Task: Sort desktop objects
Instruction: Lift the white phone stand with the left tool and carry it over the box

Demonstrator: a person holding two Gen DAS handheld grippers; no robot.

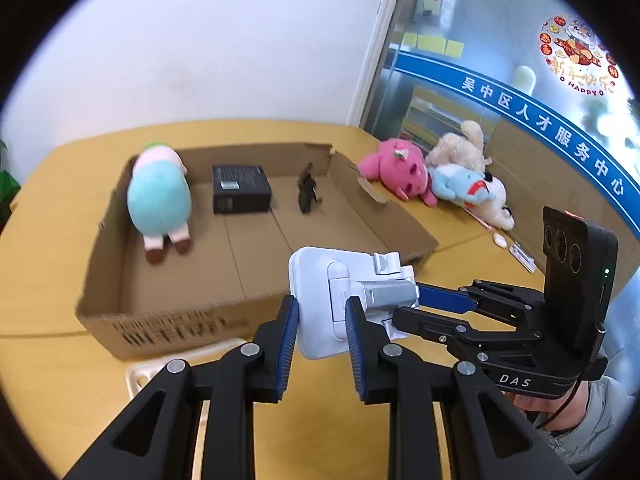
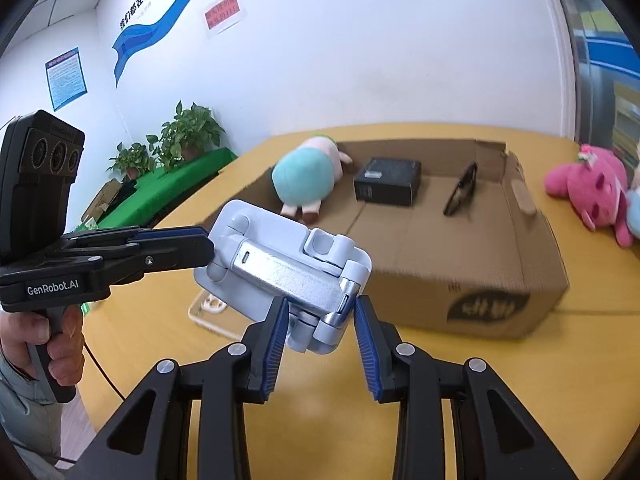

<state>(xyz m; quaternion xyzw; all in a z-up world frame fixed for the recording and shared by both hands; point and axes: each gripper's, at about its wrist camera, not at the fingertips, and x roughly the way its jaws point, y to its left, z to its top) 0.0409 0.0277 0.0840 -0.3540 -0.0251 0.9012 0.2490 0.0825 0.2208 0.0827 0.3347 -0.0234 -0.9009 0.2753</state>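
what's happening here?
A person holds a gripper in each hand, and both grip one white folding stand in the air in front of the cardboard box. The left gripper clamps its plate; the right gripper holds its silver arm. A teal plush, a black box and dark glasses are already inside.

Both grippers' fingers (image 1: pixel 358 344) (image 2: pixel 276 342) narrowed, angled downward
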